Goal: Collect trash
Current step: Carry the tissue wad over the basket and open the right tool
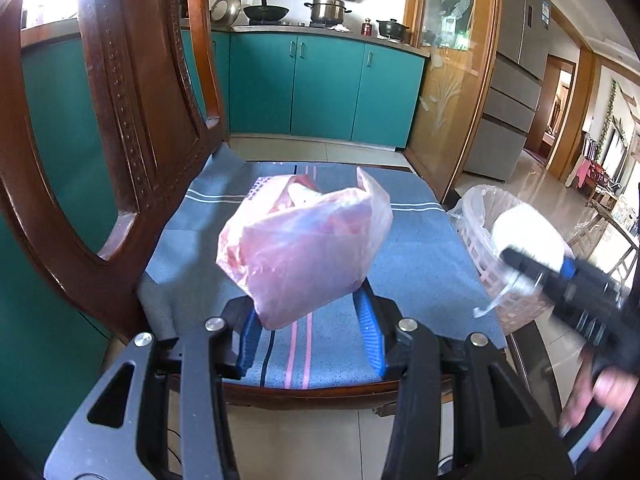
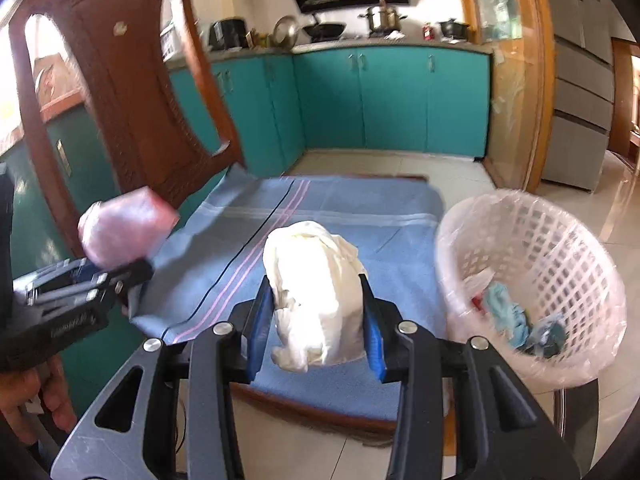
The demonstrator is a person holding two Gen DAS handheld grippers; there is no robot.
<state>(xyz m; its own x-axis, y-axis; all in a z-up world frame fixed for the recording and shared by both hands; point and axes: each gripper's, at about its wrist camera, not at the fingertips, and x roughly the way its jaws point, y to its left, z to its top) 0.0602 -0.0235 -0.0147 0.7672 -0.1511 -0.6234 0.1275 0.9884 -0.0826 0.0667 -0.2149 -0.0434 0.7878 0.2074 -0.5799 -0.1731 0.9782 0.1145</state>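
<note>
Holding a crumpled white wad [image 2: 316, 300] pinched between half-spread pads of the right gripper [image 2: 318, 320], above the blue-clothed chair seat [image 2: 360, 216]; lined white basket [image 2: 532, 280] just beside, to the right, so nearer this hand. Gripping a pink plastic bag [image 1: 304, 244] likewise in the left gripper [image 1: 312, 332], probably clamped, farther from the basket.

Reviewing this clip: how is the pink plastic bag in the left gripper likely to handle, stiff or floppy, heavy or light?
The pink plastic bag is thin, translucent and crumpled, so probably floppy, deforming under the pads. It stands out from the left gripper without sagging much over the blue seat cloth, suggesting it is light. Being smooth film, it may slip.
</note>
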